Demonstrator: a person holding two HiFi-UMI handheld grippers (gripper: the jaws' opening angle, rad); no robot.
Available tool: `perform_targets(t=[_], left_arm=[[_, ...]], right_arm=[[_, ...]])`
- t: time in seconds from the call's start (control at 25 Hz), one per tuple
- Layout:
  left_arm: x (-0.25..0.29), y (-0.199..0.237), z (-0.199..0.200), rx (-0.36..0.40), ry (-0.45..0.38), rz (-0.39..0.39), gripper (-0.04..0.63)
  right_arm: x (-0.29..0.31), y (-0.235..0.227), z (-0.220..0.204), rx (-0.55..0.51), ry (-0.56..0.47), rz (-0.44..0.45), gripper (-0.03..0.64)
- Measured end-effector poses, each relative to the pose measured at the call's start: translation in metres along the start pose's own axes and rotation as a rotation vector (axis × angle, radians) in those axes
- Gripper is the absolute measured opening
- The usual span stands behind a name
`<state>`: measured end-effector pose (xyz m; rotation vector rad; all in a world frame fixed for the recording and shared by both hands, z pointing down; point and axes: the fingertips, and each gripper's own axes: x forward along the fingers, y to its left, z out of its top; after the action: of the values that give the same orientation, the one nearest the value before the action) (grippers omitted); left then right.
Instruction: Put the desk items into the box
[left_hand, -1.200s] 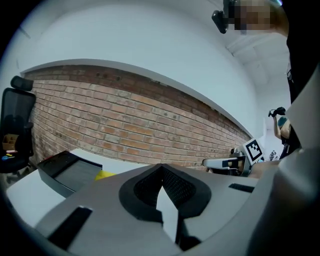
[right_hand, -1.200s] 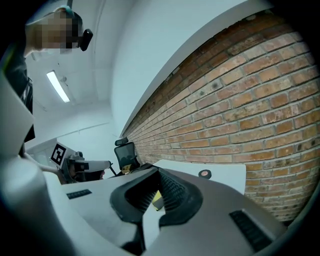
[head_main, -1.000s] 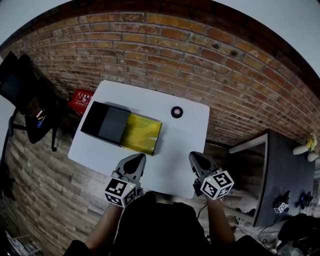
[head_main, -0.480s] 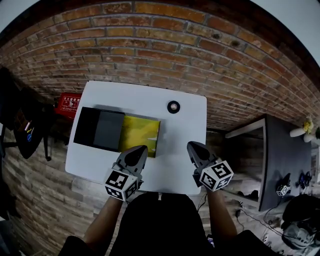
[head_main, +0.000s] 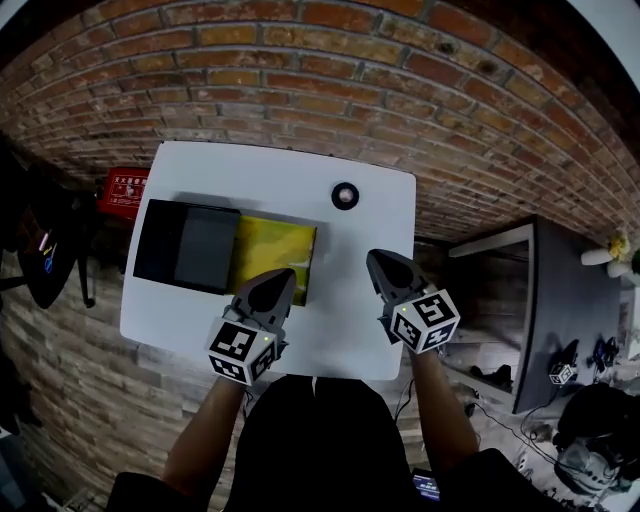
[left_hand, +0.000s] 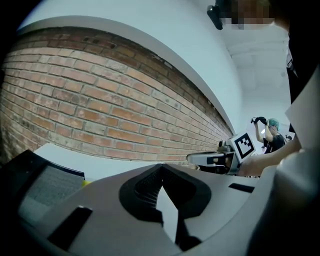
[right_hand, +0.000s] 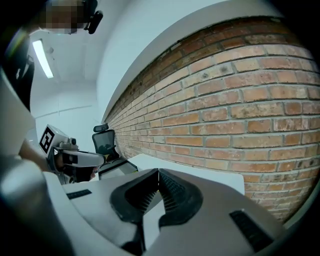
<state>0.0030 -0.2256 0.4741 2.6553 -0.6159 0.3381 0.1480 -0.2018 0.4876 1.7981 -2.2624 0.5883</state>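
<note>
On the white table (head_main: 370, 300) lies an open box: a yellow part (head_main: 273, 257) next to a black part (head_main: 187, 246), left of centre. A small black round item (head_main: 345, 195) rests near the table's far edge. My left gripper (head_main: 280, 281) hovers over the yellow part's near edge, jaws shut and empty. My right gripper (head_main: 378, 262) hangs over the table's right side, also shut with nothing held. In the left gripper view the left gripper (left_hand: 159, 169) tips meet; the black box part (left_hand: 35, 182) shows at left. The right gripper (right_hand: 158, 173) tips meet too.
A brick wall (head_main: 300, 90) runs behind the table. A red crate (head_main: 122, 190) sits on the floor at the table's left, beside a black chair (head_main: 40, 250). A dark desk (head_main: 570, 310) stands to the right.
The head view has shifted, so the table sits a little higher and nearer. Both grippers stay shut and have edged forward over the table's near side.
</note>
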Motion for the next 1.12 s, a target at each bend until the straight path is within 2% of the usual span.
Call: perform_targets(t=[0.32,0.68,0.84,1.12], left_arm=[[0.030,0.017,-0.014,-0.058,0.010,0.098,0.011],[0.084,0.045,-0.046,-0.104,0.087,0.204,0.011],[0.113,0.053,-0.045,-0.126,0.108,0.228,0.011],[0.148,0.069,-0.039,-0.119,0.126,0.264,0.011]], right_arm=[[0.044,-0.036,-0.025,-0.037,0.060,-0.008,0.021],[0.096,-0.080,-0.052,-0.046,0.139,-0.009,0.021],[0.117,-0.098,-0.057,-0.054,0.163,-0.003,0.021],[0.147,-0.111,-0.063,-0.079,0.195,0.017,0.023]])
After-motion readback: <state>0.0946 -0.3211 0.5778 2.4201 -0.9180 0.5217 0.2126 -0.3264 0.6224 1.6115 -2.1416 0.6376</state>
